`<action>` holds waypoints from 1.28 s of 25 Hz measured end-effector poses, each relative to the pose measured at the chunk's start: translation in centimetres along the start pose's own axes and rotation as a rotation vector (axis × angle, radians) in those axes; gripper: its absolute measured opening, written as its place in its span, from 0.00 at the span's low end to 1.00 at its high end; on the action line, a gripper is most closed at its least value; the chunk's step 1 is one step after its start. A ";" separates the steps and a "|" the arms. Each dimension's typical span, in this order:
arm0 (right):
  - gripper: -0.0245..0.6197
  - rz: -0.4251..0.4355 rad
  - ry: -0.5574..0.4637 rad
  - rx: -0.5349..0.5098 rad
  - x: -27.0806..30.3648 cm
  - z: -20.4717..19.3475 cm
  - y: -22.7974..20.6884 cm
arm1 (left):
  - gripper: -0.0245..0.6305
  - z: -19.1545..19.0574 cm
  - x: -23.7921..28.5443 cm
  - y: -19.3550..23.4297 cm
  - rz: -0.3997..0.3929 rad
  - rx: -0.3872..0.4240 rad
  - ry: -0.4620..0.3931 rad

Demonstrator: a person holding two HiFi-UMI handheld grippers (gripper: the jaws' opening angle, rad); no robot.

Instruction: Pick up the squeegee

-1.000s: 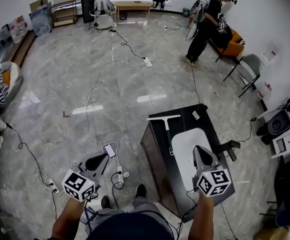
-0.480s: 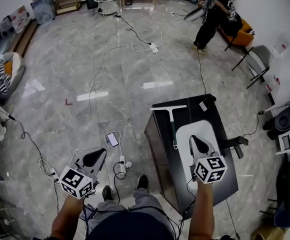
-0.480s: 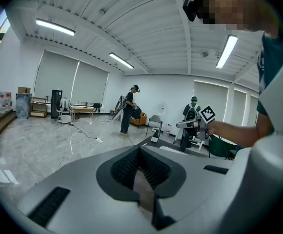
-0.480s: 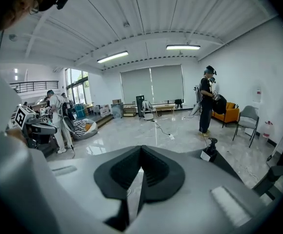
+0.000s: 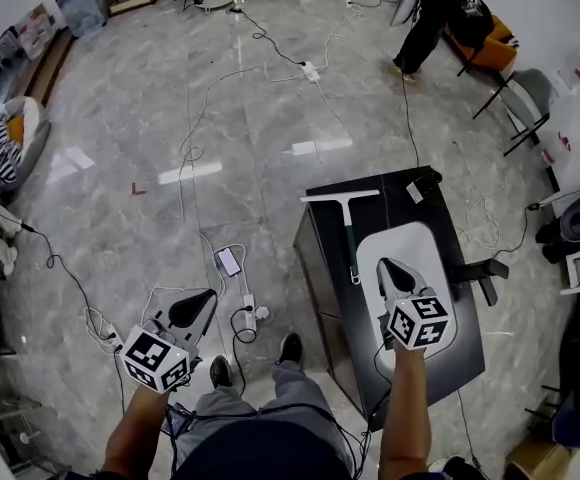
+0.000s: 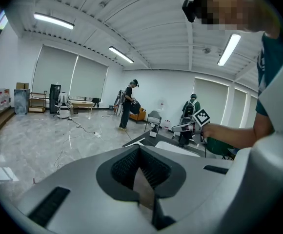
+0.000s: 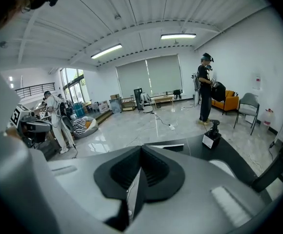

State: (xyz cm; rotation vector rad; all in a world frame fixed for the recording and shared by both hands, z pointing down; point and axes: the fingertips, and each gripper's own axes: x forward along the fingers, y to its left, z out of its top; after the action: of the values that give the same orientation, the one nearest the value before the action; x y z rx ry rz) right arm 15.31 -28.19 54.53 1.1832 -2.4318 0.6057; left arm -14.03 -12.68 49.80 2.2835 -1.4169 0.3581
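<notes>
From the head view, the squeegee lies flat on the black worktop. Its blade runs along the far edge near the far left corner, and its handle runs back toward the near edge. A white mat covers the middle of the worktop, just right of the handle. The right gripper hangs over this mat, near the handle's end but apart from it, its jaws drawn to a point. The left gripper is off the worktop's left edge, above the floor, with a phone and cables beyond it.

In the left gripper view, the jaws of the left gripper meet at the tips with nothing between them. Beyond them is the worktop's corner and a standing person.

In the right gripper view, the right gripper has its jaws pressed together, empty. The squeegee's pale blade shows just past them at the far edge. A small black device with a white tag stands at the far right corner.
</notes>
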 end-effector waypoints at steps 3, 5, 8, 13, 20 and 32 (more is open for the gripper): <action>0.05 0.001 0.016 0.015 0.6 -1.2 -0.8 | 0.05 -0.5 0.9 -0.4 -0.006 -0.004 0.010; 0.05 -0.001 0.025 0.025 0.9 -1.9 -1.3 | 0.05 -0.6 1.5 -0.6 -0.010 -0.006 0.014; 0.05 -0.003 0.037 0.040 1.3 -2.8 -2.1 | 0.05 -0.8 2.4 -1.1 -0.018 -0.006 0.021; 0.05 -0.004 0.054 0.060 1.7 -4.3 -3.1 | 0.05 -1.7 3.7 -1.8 -0.034 -0.009 0.040; 0.05 -0.015 0.068 0.089 1.9 -6.2 -5.2 | 0.05 -3.3 5.4 -2.8 -0.048 -0.015 0.076; 0.05 -0.017 0.096 0.126 3.7 -8.5 -6.8 | 0.05 -5.1 8.7 -4.3 -0.106 -0.019 0.130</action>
State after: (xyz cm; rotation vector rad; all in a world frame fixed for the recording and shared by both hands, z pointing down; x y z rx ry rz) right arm 19.82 -29.86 64.97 1.1933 -2.3311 0.8022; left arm -6.30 -15.36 57.07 2.2654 -1.2254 0.4492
